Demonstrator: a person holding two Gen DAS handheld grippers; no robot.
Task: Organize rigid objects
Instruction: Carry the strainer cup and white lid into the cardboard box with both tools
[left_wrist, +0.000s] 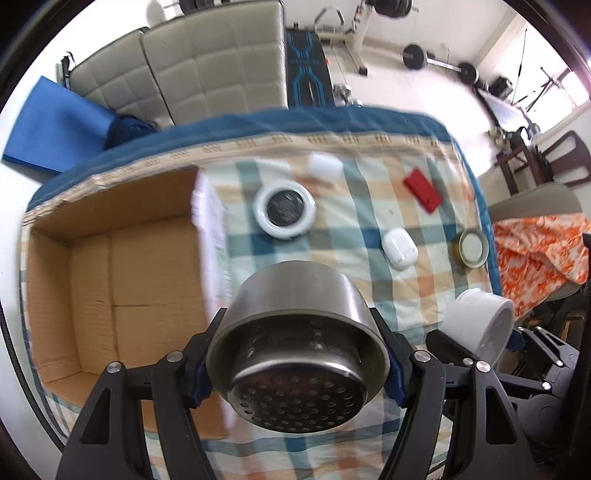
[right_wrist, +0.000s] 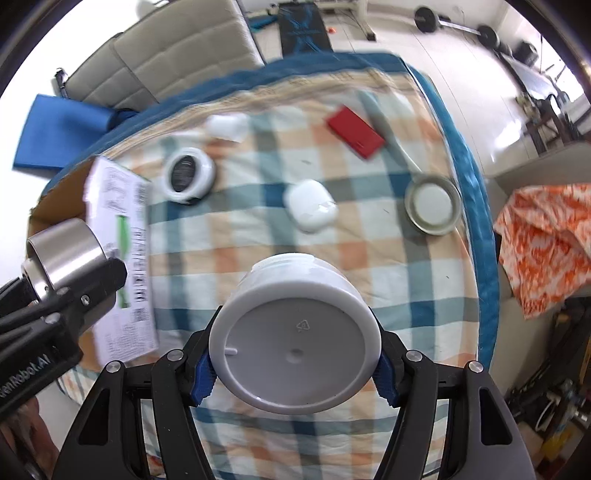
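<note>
My left gripper (left_wrist: 299, 363) is shut on a steel strainer cup (left_wrist: 295, 354) with a perforated base, held high above the checked cloth (left_wrist: 332, 258). In the right wrist view this cup (right_wrist: 62, 247) shows at the left edge. My right gripper (right_wrist: 295, 363) is shut on a white plastic jar (right_wrist: 295, 332), bottom toward the camera; the jar (left_wrist: 478, 325) also appears at the right of the left wrist view. An open cardboard box (left_wrist: 110, 280) lies on the left of the table. On the cloth remain a white round container (left_wrist: 284, 210), a white earbud case (left_wrist: 399, 251), a red card case (left_wrist: 423, 188) and a metal lid (left_wrist: 472, 247).
A small white object (left_wrist: 321, 166) lies near the cloth's far edge. A grey spoon-like handle (right_wrist: 388, 129) runs beside the red case. A beige sofa (left_wrist: 207, 66) and blue mat (left_wrist: 55, 129) stand beyond the table; orange patterned fabric (left_wrist: 543, 254) hangs at the right.
</note>
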